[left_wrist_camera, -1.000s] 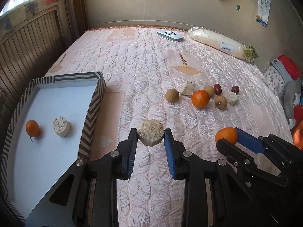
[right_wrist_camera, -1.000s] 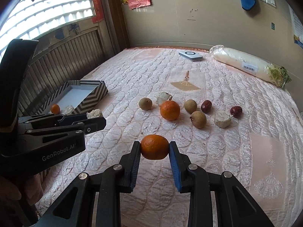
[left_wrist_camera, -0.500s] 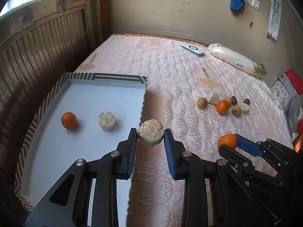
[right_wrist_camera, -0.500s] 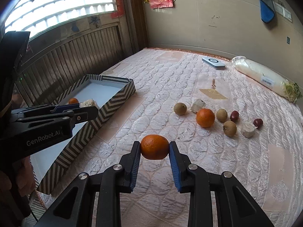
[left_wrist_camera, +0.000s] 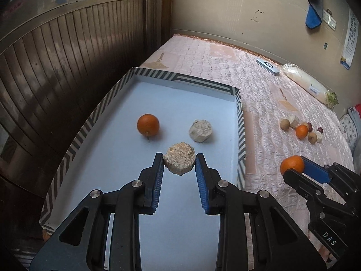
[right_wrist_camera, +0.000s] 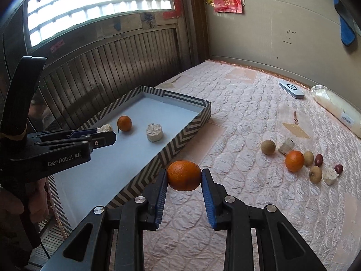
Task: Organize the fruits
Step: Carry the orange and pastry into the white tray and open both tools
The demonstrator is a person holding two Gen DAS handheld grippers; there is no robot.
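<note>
Both grippers clamp fruit: left gripper pale chunk, right gripper orange.

Striped tray on quilted bed: one orange and one pale rough chunk on its white floor, apart. Second rough chunk clamped above the floor. Second orange clamped just outside tray wall. Remaining fruit cluster loose on quilt, well apart

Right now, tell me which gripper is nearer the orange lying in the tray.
Left. The left gripper hovers over the tray, just short of the orange; the right gripper is outside the tray's wall.
</note>
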